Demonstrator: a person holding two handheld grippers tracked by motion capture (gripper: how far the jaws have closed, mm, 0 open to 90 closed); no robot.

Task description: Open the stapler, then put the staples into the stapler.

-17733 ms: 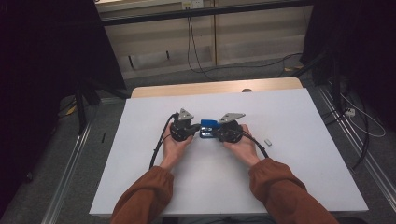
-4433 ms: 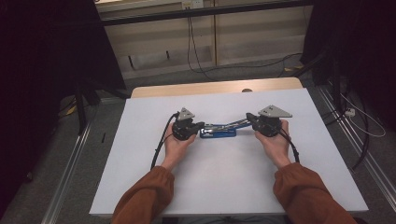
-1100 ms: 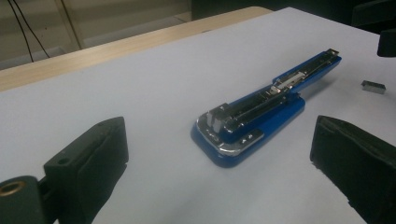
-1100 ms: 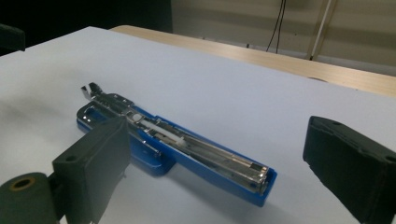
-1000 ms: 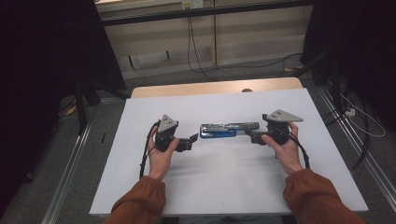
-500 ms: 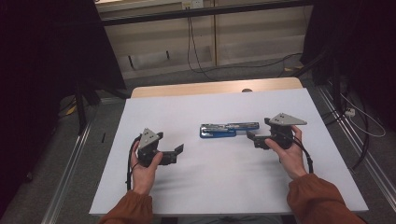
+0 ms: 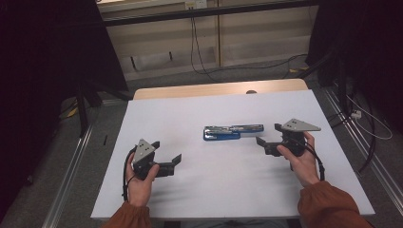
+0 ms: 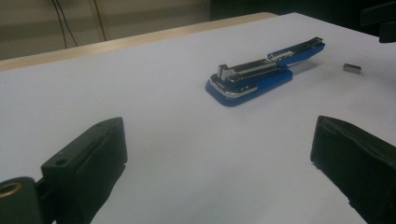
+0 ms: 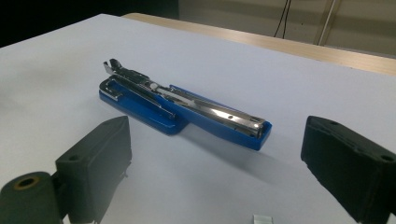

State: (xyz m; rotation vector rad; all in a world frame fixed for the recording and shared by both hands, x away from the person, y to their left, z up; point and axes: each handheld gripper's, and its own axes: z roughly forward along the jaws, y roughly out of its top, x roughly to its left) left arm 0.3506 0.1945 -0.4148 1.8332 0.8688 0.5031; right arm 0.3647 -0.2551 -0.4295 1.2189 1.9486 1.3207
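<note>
text: none readable | stapler (image 9: pixel 187 105): blue body and metal rail carry no legible brand, label or number | desk (image 7: pixel 199 107): plain white top, no markings | tools: no lettering or signs can be made out

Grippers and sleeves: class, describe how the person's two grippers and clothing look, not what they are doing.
Each gripper, left gripper and right gripper, is a black handheld body with two blocky black jaws and a grey three-cornered plate on top. A black cable loops from the left one, and another trails past the right wrist. The person wears rust-orange long sleeves.
</note>
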